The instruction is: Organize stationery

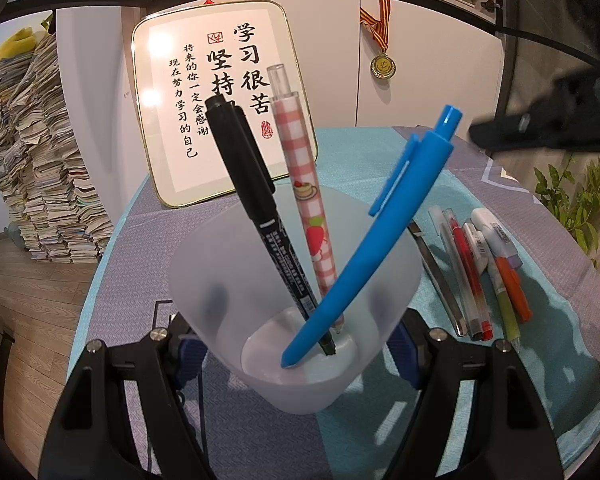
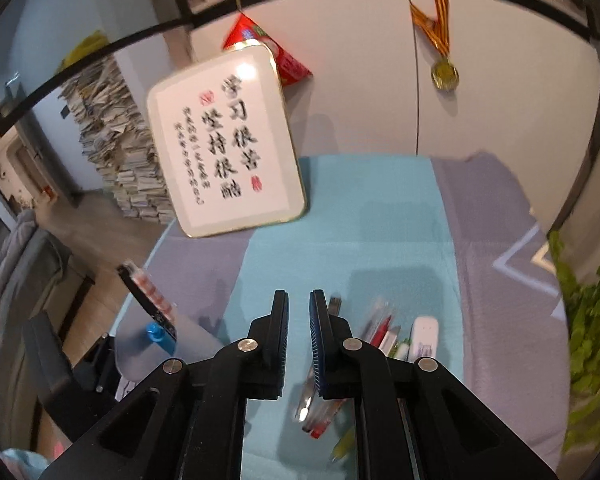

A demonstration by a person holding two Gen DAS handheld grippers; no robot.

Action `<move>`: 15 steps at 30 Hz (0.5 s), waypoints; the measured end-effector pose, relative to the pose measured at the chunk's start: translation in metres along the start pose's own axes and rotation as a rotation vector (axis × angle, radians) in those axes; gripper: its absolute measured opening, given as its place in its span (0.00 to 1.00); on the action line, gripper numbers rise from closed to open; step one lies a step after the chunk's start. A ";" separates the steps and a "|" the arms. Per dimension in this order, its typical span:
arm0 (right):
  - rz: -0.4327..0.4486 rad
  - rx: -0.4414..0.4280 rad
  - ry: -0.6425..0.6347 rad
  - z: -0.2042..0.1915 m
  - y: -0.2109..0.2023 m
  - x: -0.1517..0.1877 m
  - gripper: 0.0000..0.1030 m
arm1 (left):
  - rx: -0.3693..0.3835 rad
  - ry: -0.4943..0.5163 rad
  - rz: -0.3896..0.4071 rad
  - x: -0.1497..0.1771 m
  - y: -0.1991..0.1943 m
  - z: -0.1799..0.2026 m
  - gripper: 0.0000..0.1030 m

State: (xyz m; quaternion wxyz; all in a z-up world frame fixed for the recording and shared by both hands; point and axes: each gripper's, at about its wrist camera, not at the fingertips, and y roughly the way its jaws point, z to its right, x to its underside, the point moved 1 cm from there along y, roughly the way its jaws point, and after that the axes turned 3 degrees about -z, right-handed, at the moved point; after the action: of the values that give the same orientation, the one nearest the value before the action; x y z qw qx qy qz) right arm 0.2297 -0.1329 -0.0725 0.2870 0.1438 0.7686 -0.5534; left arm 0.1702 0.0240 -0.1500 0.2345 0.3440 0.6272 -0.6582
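Observation:
My left gripper (image 1: 296,342) is shut on a frosted translucent cup (image 1: 204,280), its blue pads pressing both sides. Inside the cup stand a black marker (image 1: 252,200), a pink checked pen (image 1: 304,184) and a blue pen (image 1: 384,232), all leaning. Several loose pens (image 1: 480,272) lie on the cloth to the cup's right. My right gripper (image 2: 299,300) hangs above that row of pens (image 2: 380,328), shut with nothing between its fingers. It shows as a blurred black shape (image 1: 540,120) in the left wrist view. The cup (image 2: 140,344) sits low left in the right wrist view.
A framed calligraphy board (image 1: 220,100) leans on the white cabinet behind the table. A medal (image 1: 383,65) hangs on the cabinet door. A tall paper stack (image 1: 40,160) stands on the floor at left, a green plant (image 1: 572,196) at right. A teal and grey cloth (image 2: 360,220) covers the table.

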 end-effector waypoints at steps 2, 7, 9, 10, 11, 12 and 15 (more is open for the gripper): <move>-0.080 -0.006 0.004 0.006 0.018 0.001 0.20 | 0.000 -0.001 0.000 0.000 0.000 0.000 0.72; -0.179 0.056 0.027 0.015 0.062 0.002 0.48 | 0.000 0.000 0.000 0.000 0.000 0.000 0.72; -0.191 0.058 0.041 0.017 0.072 -0.001 0.48 | 0.000 0.000 0.000 0.000 0.000 0.000 0.72; -0.202 0.051 0.040 0.017 0.077 -0.002 0.48 | 0.000 0.000 0.000 0.000 0.000 0.000 0.72; -0.214 0.050 0.042 0.017 0.082 -0.004 0.48 | 0.001 0.000 0.000 0.000 0.000 0.000 0.72; -0.224 0.059 0.049 0.019 0.086 -0.005 0.48 | 0.000 0.000 0.000 0.000 0.000 0.000 0.72; -0.234 0.081 0.059 0.022 0.096 -0.006 0.48 | 0.000 0.000 0.000 0.000 0.000 0.000 0.72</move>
State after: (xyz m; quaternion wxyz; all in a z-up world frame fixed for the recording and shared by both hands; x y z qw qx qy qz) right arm 0.2923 -0.1191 -0.1475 0.1919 0.0809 0.7651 -0.6093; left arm 0.1700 0.0239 -0.1500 0.2345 0.3441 0.6271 -0.6583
